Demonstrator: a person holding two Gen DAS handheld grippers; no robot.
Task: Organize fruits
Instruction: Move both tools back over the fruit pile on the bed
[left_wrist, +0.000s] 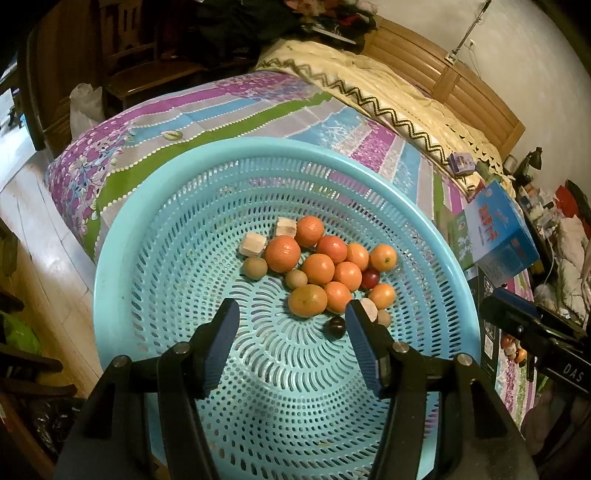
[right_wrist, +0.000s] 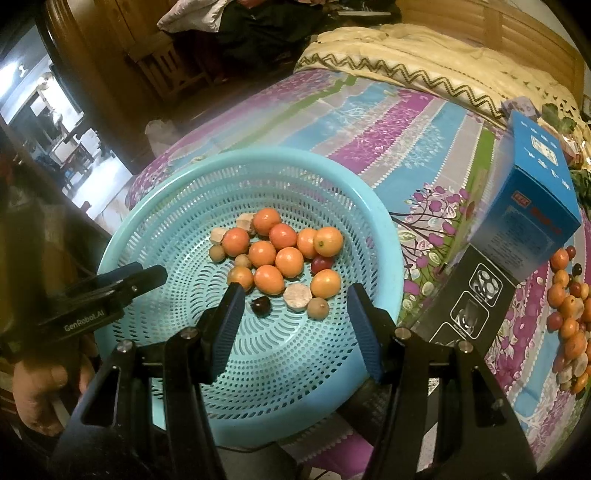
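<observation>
Left gripper (left_wrist: 291, 314) spread wide, empty, over the basket (left_wrist: 122, 266). Right gripper (right_wrist: 293, 299) also spread, empty, over the same basket. Basket on the bed holds a clump of oranges (right_wrist: 277, 254), a few brownish fruits, a red grape (right_wrist: 321, 264), a dark fruit (right_wrist: 260, 305) and pale chunks. More fruit (right_wrist: 569, 314) lies loose on the sheet, right of the boxes (right_wrist: 532, 206). Likely next: fetch from that pile; pinch one fruit gently, avoid neighbours.

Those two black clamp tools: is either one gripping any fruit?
No. The left gripper and right gripper are both open and empty above the perforated turquoise plastic basket.
</observation>
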